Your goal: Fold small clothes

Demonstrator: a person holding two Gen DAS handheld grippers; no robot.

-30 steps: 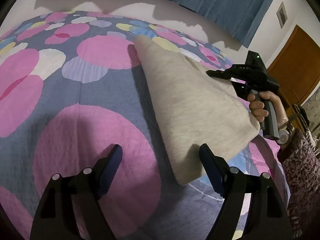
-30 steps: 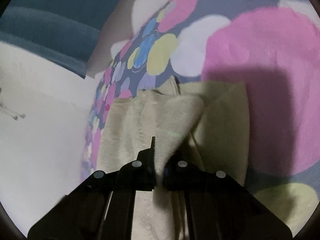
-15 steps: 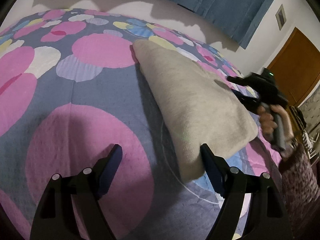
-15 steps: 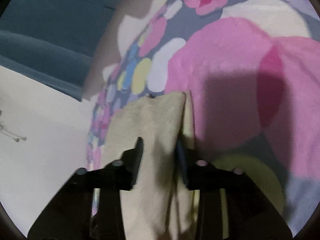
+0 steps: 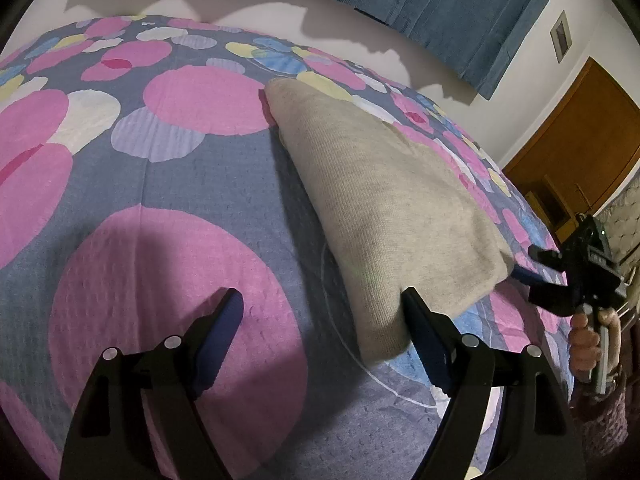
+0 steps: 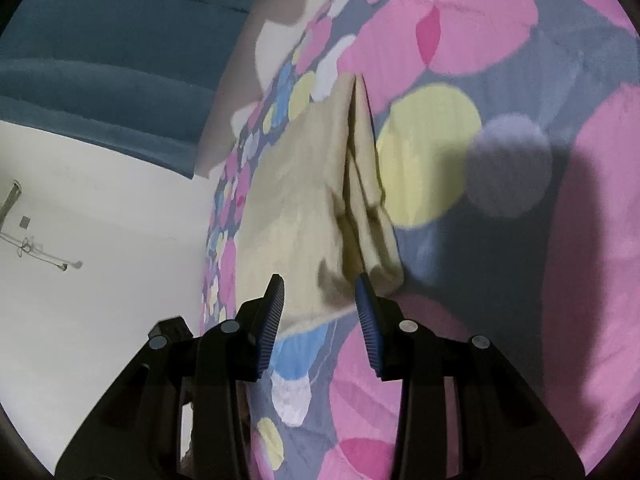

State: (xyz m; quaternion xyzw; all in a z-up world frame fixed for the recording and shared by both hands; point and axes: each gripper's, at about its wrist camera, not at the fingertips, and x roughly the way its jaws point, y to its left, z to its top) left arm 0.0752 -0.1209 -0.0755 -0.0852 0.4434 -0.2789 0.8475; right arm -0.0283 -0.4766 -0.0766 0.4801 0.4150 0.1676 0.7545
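The right gripper (image 6: 320, 300) has just let go of the folded beige cloth (image 5: 384, 200) on the bed (image 5: 180, 240) and pulled back with its tongs apart, like the empty left gripper (image 5: 320, 320), so this fold looks done.

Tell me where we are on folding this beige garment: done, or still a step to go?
Looks essentially done: the beige garment lies as a compact, layered bundle on the floral bedspread. In hand: nothing. The right gripper has just been opening, with nothing between its pads, clear of the bundle's near edge; the left gripper is open beside it. Left: perhaps tidying the uneven layered edge.
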